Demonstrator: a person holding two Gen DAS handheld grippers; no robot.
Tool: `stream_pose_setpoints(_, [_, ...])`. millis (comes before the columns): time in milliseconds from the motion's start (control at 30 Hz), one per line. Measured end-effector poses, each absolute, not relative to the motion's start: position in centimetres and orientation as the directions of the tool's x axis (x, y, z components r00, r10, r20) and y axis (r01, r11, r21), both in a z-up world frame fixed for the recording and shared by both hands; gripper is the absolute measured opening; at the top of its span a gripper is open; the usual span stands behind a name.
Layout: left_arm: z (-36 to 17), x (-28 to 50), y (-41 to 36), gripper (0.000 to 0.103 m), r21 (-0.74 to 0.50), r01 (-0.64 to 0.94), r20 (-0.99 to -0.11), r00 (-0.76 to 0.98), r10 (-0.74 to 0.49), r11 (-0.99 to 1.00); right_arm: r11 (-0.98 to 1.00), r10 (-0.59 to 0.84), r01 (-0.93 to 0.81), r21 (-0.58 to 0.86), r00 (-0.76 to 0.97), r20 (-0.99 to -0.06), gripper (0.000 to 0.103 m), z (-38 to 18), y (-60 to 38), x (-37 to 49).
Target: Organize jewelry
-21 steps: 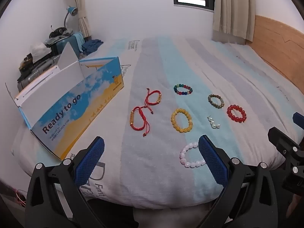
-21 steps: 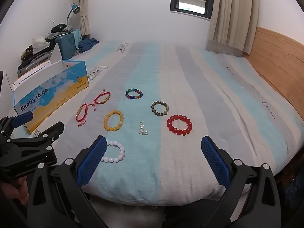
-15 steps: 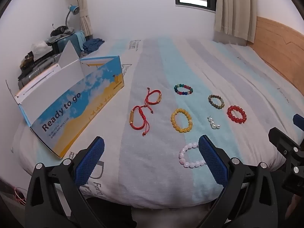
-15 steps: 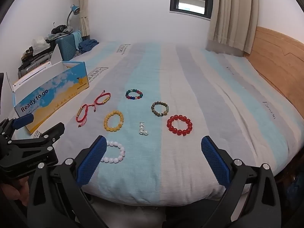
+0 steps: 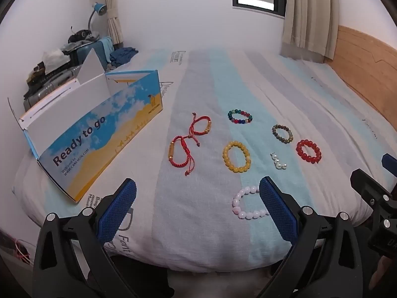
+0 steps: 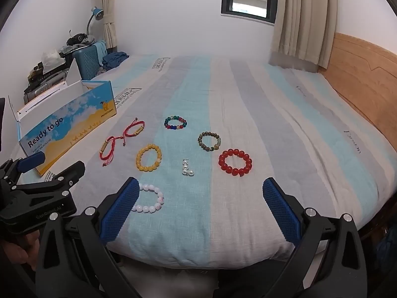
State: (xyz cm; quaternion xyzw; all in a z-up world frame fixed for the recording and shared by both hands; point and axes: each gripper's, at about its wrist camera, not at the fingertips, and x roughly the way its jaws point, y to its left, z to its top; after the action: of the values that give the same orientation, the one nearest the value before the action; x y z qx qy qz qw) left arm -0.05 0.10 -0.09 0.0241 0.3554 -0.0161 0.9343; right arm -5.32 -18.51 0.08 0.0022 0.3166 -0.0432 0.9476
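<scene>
Several bracelets lie on the striped bed: two red cord bracelets (image 5: pixel 189 142), a yellow bead bracelet (image 5: pixel 236 156), a multicolour bead bracelet (image 5: pixel 240 116), a brown bead bracelet (image 5: pixel 282 133), a red bead bracelet (image 5: pixel 308 151), a pink bead bracelet (image 5: pixel 245 204) and small pearl pieces (image 5: pixel 278 162). An open blue and yellow box (image 5: pixel 94 134) stands at the left. My left gripper (image 5: pixel 197 211) is open and empty above the bed's near edge, its right finger beside the pink bracelet. My right gripper (image 6: pixel 199 209) is open and empty, just in front of the pink bracelet (image 6: pixel 150 198).
A wooden headboard (image 6: pixel 359 79) runs along the right side. Cluttered luggage and a blue desk lamp (image 6: pixel 95 16) stand at the far left by the wall. The bed (image 6: pixel 248 87) stretches far back toward the window and curtain.
Both grippers have shifted only slightly; the left view has tilted a little. All jewelry lies where it was.
</scene>
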Motion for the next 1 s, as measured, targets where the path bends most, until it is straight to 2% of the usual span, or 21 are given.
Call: stream_pose_setpoints(1000, [-0.24,-0.13,0.09,0.097,0.041,0.033,-0.66,0.751,0.002,0.999,0.996,-0.072,0.089,-0.003,0.791,-0.607,0.096,0.09,-18.92,-5.19])
